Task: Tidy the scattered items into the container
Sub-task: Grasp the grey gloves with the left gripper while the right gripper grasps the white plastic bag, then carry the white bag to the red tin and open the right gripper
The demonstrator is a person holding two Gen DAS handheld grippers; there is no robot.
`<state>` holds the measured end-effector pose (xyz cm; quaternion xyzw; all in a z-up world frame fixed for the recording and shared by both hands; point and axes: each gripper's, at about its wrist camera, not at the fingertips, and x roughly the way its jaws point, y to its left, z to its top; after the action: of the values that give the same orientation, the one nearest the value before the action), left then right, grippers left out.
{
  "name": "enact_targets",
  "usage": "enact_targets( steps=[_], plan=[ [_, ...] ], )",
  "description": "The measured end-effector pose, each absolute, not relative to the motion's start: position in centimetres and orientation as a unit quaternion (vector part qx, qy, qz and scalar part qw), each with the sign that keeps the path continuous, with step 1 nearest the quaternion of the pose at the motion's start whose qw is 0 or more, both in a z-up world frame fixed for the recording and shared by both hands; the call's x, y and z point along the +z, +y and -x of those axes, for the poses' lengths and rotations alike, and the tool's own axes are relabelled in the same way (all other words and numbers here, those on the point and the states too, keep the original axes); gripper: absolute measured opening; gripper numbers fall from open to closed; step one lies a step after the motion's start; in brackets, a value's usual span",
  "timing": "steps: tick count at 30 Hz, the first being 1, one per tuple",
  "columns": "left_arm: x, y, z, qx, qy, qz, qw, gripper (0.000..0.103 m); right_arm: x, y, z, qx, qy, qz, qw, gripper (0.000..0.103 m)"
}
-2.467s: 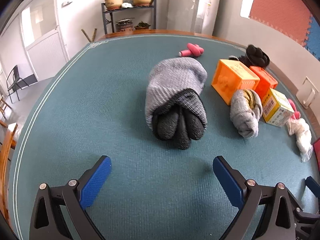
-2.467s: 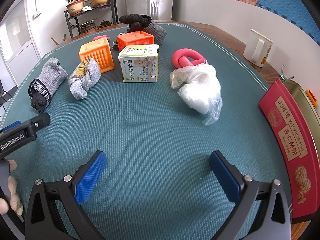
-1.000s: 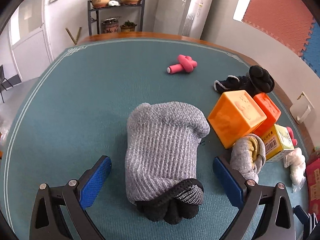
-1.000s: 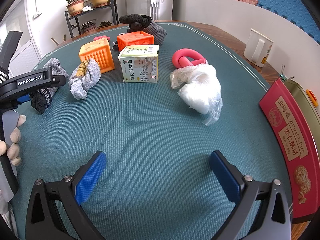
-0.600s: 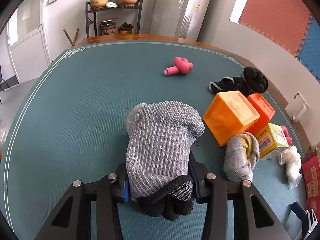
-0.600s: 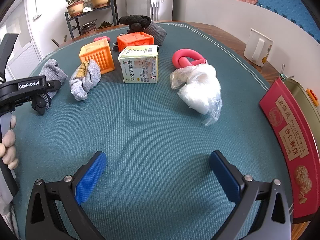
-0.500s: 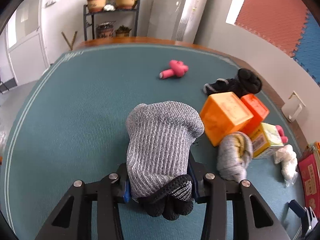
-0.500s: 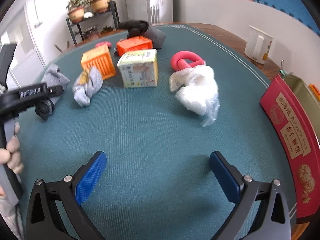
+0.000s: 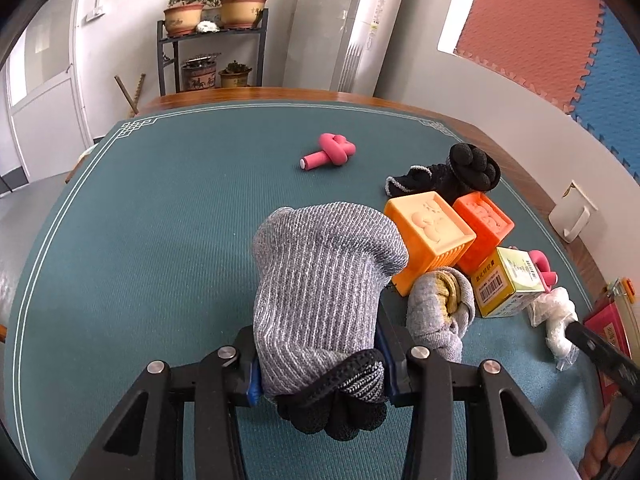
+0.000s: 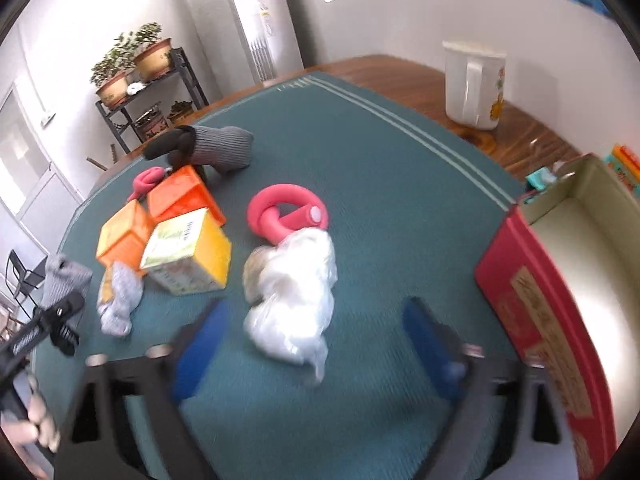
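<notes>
My left gripper [image 9: 318, 364] is shut on a rolled grey sock bundle [image 9: 320, 280] with a black cuff, held over the green mat. It also shows at the far left of the right wrist view [image 10: 64, 284]. My right gripper [image 10: 316, 340] is open, its blue pads either side of a white plastic bag [image 10: 294, 304], blurred by motion. The red tin container [image 10: 560, 288] stands open at the right. On the mat lie two orange blocks [image 10: 156, 216], a yellow-green box [image 10: 188, 256], a small grey sock roll [image 10: 118, 296] and a pink ring [image 10: 286, 214].
A dark sock bundle [image 10: 208, 148] and a small pink roller [image 9: 330, 152] lie at the far side of the mat. A white jug [image 10: 474, 84] stands on the wooden table edge beyond the mat. A plant shelf [image 9: 212, 52] stands against the wall.
My left gripper has closed on the grey sock bundle and lifted it slightly. My right gripper has swung forward and right toward the white bag, bringing the open tin into view.
</notes>
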<state>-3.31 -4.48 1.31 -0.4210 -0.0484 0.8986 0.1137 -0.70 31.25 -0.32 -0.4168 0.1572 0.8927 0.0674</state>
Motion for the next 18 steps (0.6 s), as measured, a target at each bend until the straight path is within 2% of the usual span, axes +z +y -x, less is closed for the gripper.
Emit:
enact_targets(
  steps=[1, 3, 4, 5, 11, 18],
  plan=[
    [1.2, -4.0, 3.6, 0.898, -0.048, 0.422, 0.112, 0.045, -0.7, 31.5, 1.2, 0.888, 0.167, 0.424, 0.062, 0.06],
    [1.0, -3.5, 3.7, 0.898, -0.046, 0.423, 0.112, 0.045, -1.0, 31.5, 1.5, 0.889, 0.167, 0.423, 0.06, 0.053],
    [0.8, -3.1, 4.0, 0.898, -0.046, 0.424, 0.109, 0.045, -1.0, 31.2, 1.5, 0.89, 0.155, 0.424, 0.061, 0.043],
    [0.7, -2.7, 4.1, 0.898, -0.046, 0.425, 0.108, 0.045, -1.0, 30.8, 1.5, 0.892, 0.144, 0.424, 0.063, 0.04],
    [0.5, -1.5, 4.4, 0.897, -0.043, 0.426, 0.105, 0.045, -0.7, 29.0, 0.7, 0.907, 0.104, 0.404, 0.062, 0.032],
    [1.0, -0.2, 4.5, 0.904, -0.044, 0.414, 0.101, 0.045, 0.4, 28.7, -0.8, 0.924, 0.097, 0.365, 0.064, 0.031]
  ],
)
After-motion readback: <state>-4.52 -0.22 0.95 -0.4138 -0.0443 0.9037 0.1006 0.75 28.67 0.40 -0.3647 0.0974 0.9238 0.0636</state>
